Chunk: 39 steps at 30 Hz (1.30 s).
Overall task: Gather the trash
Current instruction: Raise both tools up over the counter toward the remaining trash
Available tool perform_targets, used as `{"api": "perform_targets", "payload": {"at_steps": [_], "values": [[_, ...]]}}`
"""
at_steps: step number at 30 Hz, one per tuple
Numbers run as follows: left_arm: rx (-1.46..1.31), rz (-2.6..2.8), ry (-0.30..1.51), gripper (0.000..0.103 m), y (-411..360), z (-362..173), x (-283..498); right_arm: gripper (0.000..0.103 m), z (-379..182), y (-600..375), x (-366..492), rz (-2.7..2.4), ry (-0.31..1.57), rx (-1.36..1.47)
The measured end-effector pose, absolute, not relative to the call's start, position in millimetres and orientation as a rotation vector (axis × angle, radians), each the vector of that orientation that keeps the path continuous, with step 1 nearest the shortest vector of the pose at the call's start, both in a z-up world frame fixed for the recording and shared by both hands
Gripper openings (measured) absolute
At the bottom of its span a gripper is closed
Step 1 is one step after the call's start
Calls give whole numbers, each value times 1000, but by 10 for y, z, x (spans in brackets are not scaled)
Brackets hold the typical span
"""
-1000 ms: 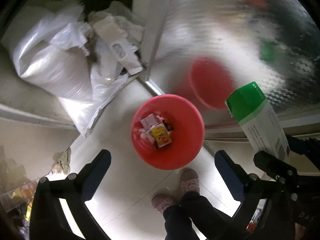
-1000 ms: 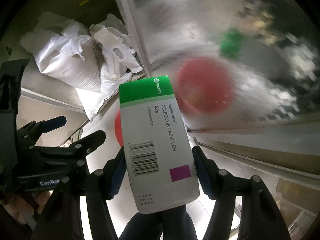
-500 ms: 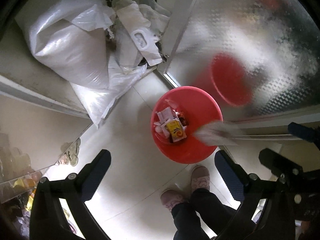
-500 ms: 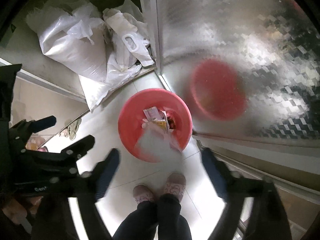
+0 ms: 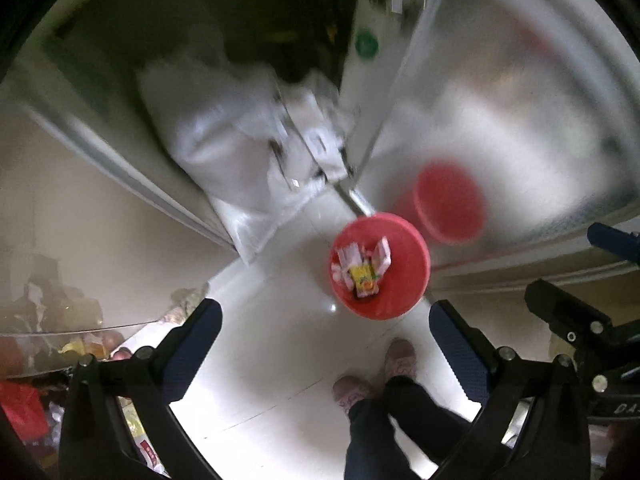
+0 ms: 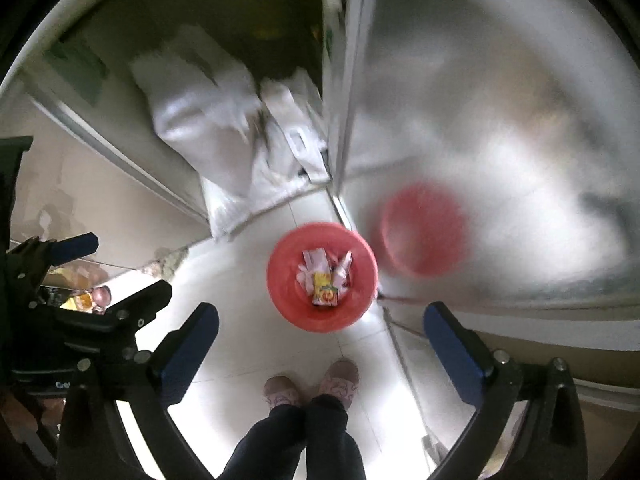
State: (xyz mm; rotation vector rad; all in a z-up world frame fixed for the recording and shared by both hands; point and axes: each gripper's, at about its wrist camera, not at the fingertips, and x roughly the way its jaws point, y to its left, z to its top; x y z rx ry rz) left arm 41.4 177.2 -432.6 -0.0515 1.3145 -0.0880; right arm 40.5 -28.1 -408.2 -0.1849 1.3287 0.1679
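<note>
A red bin (image 5: 404,292) stands on the pale tiled floor; it also shows in the right wrist view (image 6: 288,296). Inside lie a yellow carton (image 5: 363,281) (image 6: 324,289) and white packets and boxes (image 5: 382,258) (image 6: 344,270). My left gripper (image 5: 325,344) is open and empty, high above the floor, left of the bin. My right gripper (image 6: 322,344) is open and empty, high above the bin. The right gripper's body (image 5: 576,320) shows at the right edge of the left wrist view; the left gripper's body (image 6: 80,312) shows at the left of the right wrist view.
White plastic sacks (image 5: 240,140) (image 6: 208,120) are piled in a doorway behind the bin. A frosted glass door (image 5: 500,120) (image 6: 480,120) reflects the bin. The person's pink slippers (image 6: 312,380) stand just before the bin. A glass tabletop edge with clutter (image 5: 60,344) lies at left.
My right gripper opened and let go of the green-and-white medicine box, which fell into the red bin. Both grippers have risen away, so the bin looks smaller.
</note>
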Motion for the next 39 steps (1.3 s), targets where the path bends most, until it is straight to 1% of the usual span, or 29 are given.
{"api": "perform_targets", "payload": {"at_steps": [7,9,15,19,24,30,34,39], "values": [[-92,-43,1152,103,1913,-2832,235,102,-2777,-223,208,206,1211,-183],[-93,-41,1097,103,1903,-2412,168,102,-2356,-222,147,194,1149,-199],[-71,-69,958,103,1746,-1430,-12,102,-1356,-339,-38,193,982,-161],[-72,-80,880,103,1646,-947,-60,102,-892,-440,-169,178,901,-125],[-19,-85,780,103,1380,-498,-106,102,-509,-602,-308,138,821,-82],[77,-97,704,103,1024,-195,-99,102,-209,-868,-326,85,740,-49],[93,-110,693,103,842,-144,16,102,-127,-1054,-301,63,709,-23],[125,-121,711,103,583,-186,328,102,-170,-1254,-98,34,710,-2]]}}
